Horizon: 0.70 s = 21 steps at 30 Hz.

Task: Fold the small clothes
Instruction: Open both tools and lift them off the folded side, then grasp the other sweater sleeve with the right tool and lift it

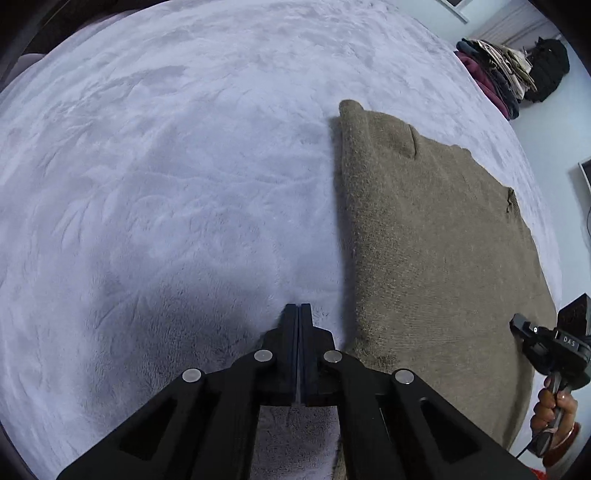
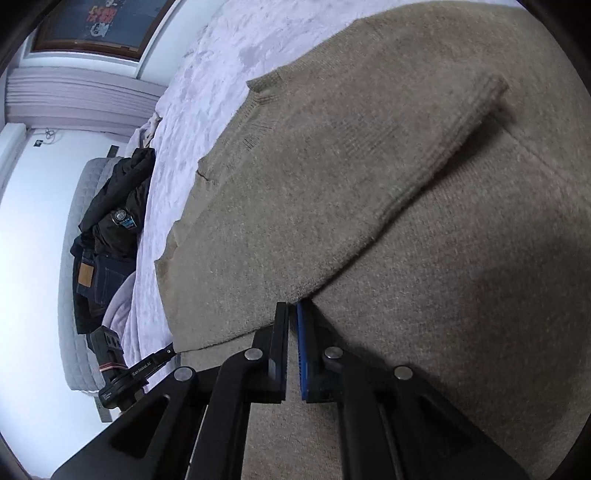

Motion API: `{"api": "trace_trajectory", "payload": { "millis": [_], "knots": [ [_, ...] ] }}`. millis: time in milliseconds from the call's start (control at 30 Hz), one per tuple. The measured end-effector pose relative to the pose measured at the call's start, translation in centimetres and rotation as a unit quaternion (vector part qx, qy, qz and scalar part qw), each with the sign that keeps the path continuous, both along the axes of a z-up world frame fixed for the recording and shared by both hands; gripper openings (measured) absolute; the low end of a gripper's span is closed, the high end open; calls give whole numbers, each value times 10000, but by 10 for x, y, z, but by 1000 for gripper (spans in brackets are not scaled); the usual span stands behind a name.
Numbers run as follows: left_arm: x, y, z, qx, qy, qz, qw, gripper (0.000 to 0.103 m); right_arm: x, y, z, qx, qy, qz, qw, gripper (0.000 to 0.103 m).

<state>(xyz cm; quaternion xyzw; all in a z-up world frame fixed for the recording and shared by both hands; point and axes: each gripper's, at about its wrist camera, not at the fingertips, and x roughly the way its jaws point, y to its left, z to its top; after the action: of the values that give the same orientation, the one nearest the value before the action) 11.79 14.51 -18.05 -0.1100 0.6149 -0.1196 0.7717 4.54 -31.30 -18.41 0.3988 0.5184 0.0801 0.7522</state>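
A brown knitted sweater (image 1: 436,236) lies flat on the pale fleece bed cover (image 1: 166,166), with a sleeve folded across its body (image 2: 424,173). My left gripper (image 1: 300,308) is shut and empty, just above the cover, to the left of the sweater's edge. My right gripper (image 2: 292,306) is shut on the edge of the folded sweater layer, with fabric between its fingers. The right gripper also shows in the left wrist view (image 1: 524,328), held in a hand at the sweater's right side. The left gripper shows in the right wrist view (image 2: 162,356) at the lower left.
A pile of folded clothes (image 1: 495,77) and a black bag (image 1: 550,66) stand at the far right corner. Dark clothes and jeans (image 2: 107,236) lie on a grey quilted surface beside the bed. A framed picture (image 2: 99,22) hangs on the wall.
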Motion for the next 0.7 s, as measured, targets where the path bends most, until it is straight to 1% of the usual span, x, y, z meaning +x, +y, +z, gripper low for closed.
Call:
{"api": "trace_trajectory", "payload": {
  "millis": [67, 100, 200, 233, 267, 367, 400, 433, 467, 500, 533, 567, 633, 667, 700],
  "knots": [
    [-6, -7, 11, 334, -180, -32, 9993, 2, -4, -2, 1, 64, -82, -36, 9999, 6],
    [-10, -15, 15, 636, -247, -125, 9976, 2, -4, -1, 3, 19, -111, -22, 9999, 6],
    [-18, -36, 23, 1370, -283, -366, 9895, 2, -7, 2, 9, -132, -92, 97, 9998, 6],
    [-22, -43, 26, 1503, -338, -408, 9872, 2, -9, 3, 12, -197, -97, 144, 9997, 6],
    [-24, -48, 29, 1548, -388, -415, 9863, 2, -10, 5, 16, -264, -113, 195, 9994, 7],
    [-35, -60, 39, 1578, -483, -425, 9854, 3, -16, 7, 27, -415, -183, 299, 9985, 7],
    [-39, -65, 42, 1578, -505, -445, 9852, 23, -18, 7, 30, -441, -205, 317, 9983, 7],
    [-40, -71, 44, 1545, -513, -453, 9856, 76, -20, 7, 32, -475, -208, 326, 9981, 7],
    [-44, -80, 47, 1554, -547, -420, 9854, 100, -23, 5, 34, -495, -208, 322, 9980, 8],
    [-48, -85, 52, 1551, -685, -403, 9847, 101, -26, 3, 36, -504, -212, 312, 9980, 9],
    [-51, -94, 54, 1524, -694, -501, 9846, 102, -29, 2, 37, -521, -209, 295, 9980, 10],
    [-51, -105, 53, 1519, -650, -563, 9846, 102, -32, 0, 39, -535, -206, 271, 9980, 15],
    [-55, -121, 51, 1518, -566, -665, 9845, 102, -39, -5, 40, -529, -199, 205, 9982, 27],
    [-55, -128, 52, 1542, -551, -719, 9839, 102, -42, -8, 40, -524, -188, 153, 9983, 42],
    [-55, -135, 51, 1597, -550, -791, 9824, 102, -46, -11, 41, -513, -185, 105, 9985, 53]
  ]
}}
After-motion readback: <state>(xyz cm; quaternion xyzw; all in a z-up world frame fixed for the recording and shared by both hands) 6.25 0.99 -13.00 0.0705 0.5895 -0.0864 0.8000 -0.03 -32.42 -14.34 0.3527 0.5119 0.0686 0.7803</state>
